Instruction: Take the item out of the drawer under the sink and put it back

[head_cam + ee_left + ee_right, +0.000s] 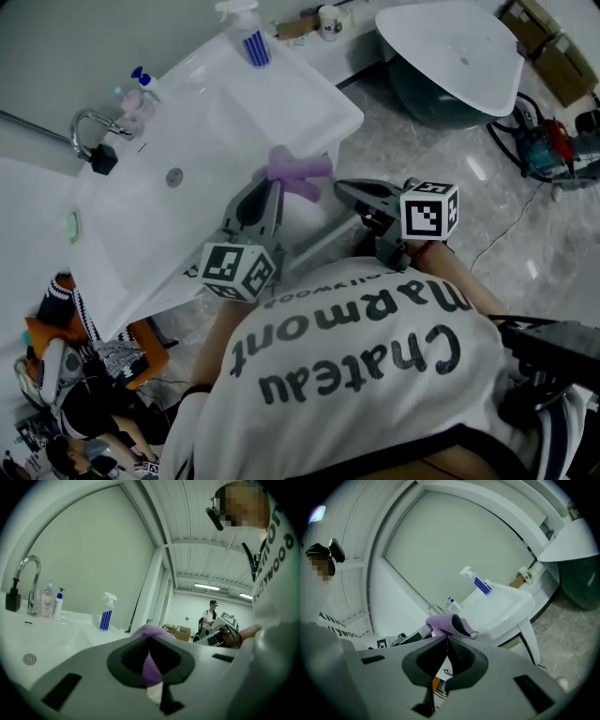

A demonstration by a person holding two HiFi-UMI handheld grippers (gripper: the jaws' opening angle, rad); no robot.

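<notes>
The left tongs (278, 181) are pinched narrow on a soft purple item (300, 169), which hangs in the air over the front rim of the white sink (234, 112) and well above the grey floor (422, 159). In the left gripper view only 1 thin fold sits between the pads, while the bulk bulges past the tips. The main risk, as I judge it, is that the item slides out on the way down and drops into the basin or onto the floor. A brush against the sink's rim could also drag it free. To the right, the right tongs (344, 190) are closed together on nothing, near the item but apart from it. If they are meant to work the drawer, they may knock the item or the sink's edge as the 2 tools crowd together. The drawer shows in no view, because the basin and the person's shirt (375, 375) cover the place below the sink, so whether it is open I cannot tell. What the item is stays unclear: the right gripper view shows a dark inside, like a roll, and a pale patch under it in the left gripper view cannot be identified.
</notes>
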